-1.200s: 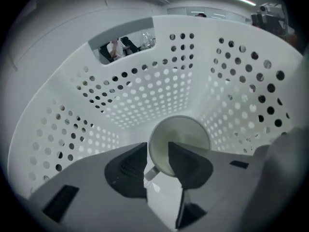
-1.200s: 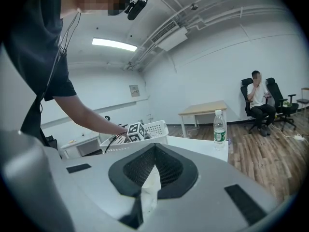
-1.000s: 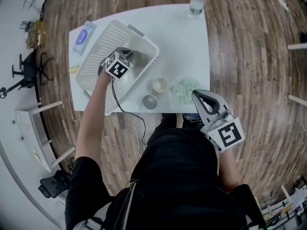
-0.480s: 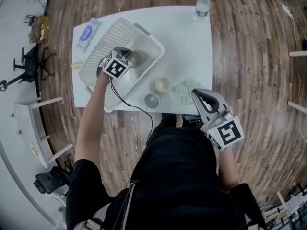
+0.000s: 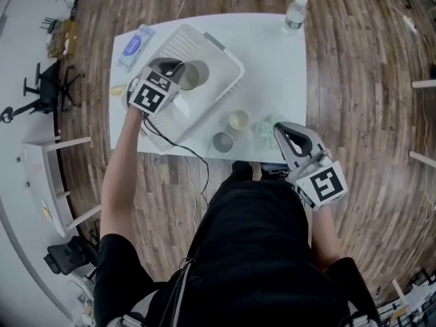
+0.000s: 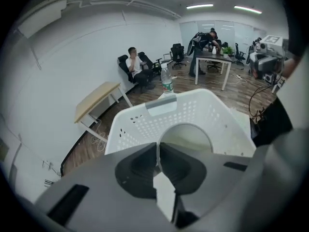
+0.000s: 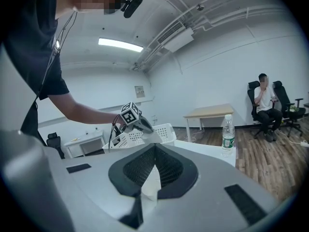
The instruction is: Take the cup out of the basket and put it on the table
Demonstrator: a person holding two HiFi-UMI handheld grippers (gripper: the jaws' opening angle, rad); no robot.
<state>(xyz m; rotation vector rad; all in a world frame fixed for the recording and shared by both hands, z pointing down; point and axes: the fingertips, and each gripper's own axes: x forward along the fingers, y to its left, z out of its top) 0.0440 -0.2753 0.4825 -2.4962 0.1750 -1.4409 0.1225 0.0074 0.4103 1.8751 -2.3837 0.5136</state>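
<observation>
A grey cup (image 5: 193, 75) hangs tilted above the white basket (image 5: 221, 60), lifted off its floor. My left gripper (image 5: 180, 71) is shut on the cup's rim; its jaws have just been closing with the rim between them. In the left gripper view the thin wall of the cup (image 6: 188, 137) is pinched between the two dark pads of that gripper (image 6: 158, 148), with the basket (image 6: 145, 122) beyond. My right gripper (image 5: 278, 129) is shut on nothing by the table's near edge. Seen along its own jaws, the right gripper (image 7: 154, 147) has both pads touching.
On the white table (image 5: 272, 60) right of the basket stand a cream cup (image 5: 238, 120) and a small grey cup (image 5: 222, 142), with a green cloth (image 5: 264, 127) beside them. A water bottle (image 5: 295, 13) stands at the far right corner, a blue packet (image 5: 134, 45) far left.
My left gripper has risen with the grey cup, from the basket's floor to above its rim. The right gripper has kept still.
</observation>
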